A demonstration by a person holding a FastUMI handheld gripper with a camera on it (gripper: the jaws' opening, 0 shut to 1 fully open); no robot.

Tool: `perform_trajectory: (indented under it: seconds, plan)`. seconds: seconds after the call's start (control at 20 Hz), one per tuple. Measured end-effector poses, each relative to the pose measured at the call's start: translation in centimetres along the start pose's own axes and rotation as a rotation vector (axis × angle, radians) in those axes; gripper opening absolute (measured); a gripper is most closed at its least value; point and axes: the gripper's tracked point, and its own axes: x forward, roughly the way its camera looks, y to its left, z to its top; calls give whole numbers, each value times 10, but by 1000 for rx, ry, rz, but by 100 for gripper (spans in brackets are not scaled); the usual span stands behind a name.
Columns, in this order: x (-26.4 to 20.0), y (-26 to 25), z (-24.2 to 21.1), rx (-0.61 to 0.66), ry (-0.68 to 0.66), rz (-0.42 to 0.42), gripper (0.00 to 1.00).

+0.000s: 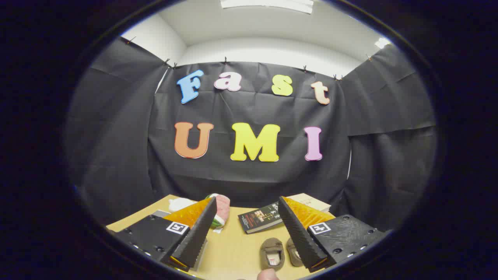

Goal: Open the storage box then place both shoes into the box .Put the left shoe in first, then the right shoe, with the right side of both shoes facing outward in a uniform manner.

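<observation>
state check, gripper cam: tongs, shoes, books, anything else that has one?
tongs: open, wide apart, holding nothing, raised above the table
shoes: pair side by side on the table, openings up, between the fingers, nearer the right one; ungrasped
dark book: closed, flat, beyond the shoes
pale book: closed, flat, behind the dark book
pink-and-green plush item: lying on the table, partly hidden by the left finger

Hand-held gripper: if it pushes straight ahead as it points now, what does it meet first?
The open hand-held gripper points level over the table, above the shoes and book. Likely nothing before the booth's black cloth wall, though depth is unclear.
</observation>
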Motion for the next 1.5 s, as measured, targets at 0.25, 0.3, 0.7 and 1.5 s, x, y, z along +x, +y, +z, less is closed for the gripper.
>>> perform_trajectory:
  seconds: [0.25, 0.3, 0.7, 1.5]
  plan:
    - [2, -1, 13, -9, -18, 2, 95]
    - [3, -2, 15, -12, -20, 5, 95]
    - [12, 3, 24, -32, -23, 51, 95]
    - [46, 43, -25, 54, 63, 320, 95]
